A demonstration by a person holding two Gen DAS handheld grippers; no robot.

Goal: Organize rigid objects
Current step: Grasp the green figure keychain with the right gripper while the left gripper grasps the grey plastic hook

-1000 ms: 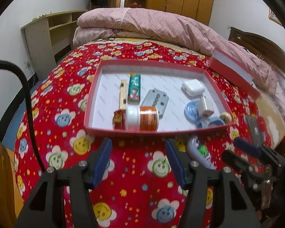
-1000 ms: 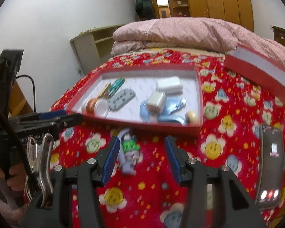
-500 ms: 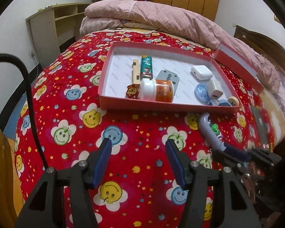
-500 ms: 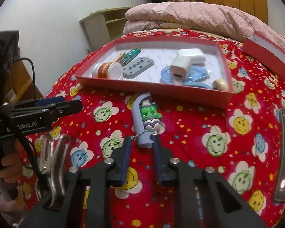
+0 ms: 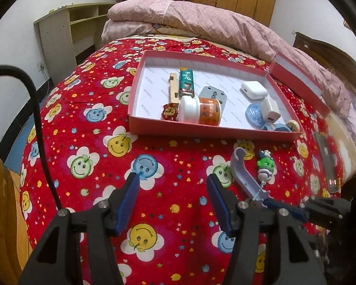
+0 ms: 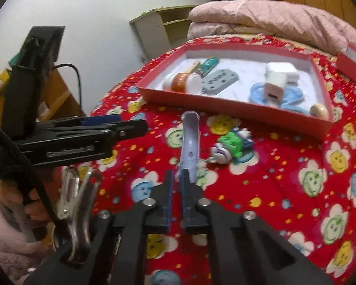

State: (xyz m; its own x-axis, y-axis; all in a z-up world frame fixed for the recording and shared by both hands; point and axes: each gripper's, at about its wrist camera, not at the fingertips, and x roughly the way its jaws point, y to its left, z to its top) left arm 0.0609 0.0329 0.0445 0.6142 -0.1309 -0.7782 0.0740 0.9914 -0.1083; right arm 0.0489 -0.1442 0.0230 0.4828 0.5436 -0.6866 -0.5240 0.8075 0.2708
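A red shallow box [image 5: 201,129] [image 6: 235,112] on the flowered bedspread holds an orange jar [image 5: 200,111], a green pack, a grey plate, white chargers and blue pieces. In front of it lies a curved lilac handle [image 5: 245,175] [image 6: 189,149] with a green toy charm [image 5: 265,165] [image 6: 232,143] on a chain. My right gripper [image 6: 176,178] is shut on the near end of the lilac handle and holds it just off the spread. My left gripper [image 5: 172,186] is open and empty, to the left of the handle.
The red box lid [image 5: 299,78] lies at the right behind the box. A phone [image 5: 328,166] lies at the right edge of the bed. A pink quilt [image 5: 201,16] is folded at the head. A shelf unit [image 5: 66,33] stands by the left wall.
My right gripper has closed on the lilac handle and lifted its near end; the charm now dangles beside it. The left gripper has drawn back from the box and stayed open.
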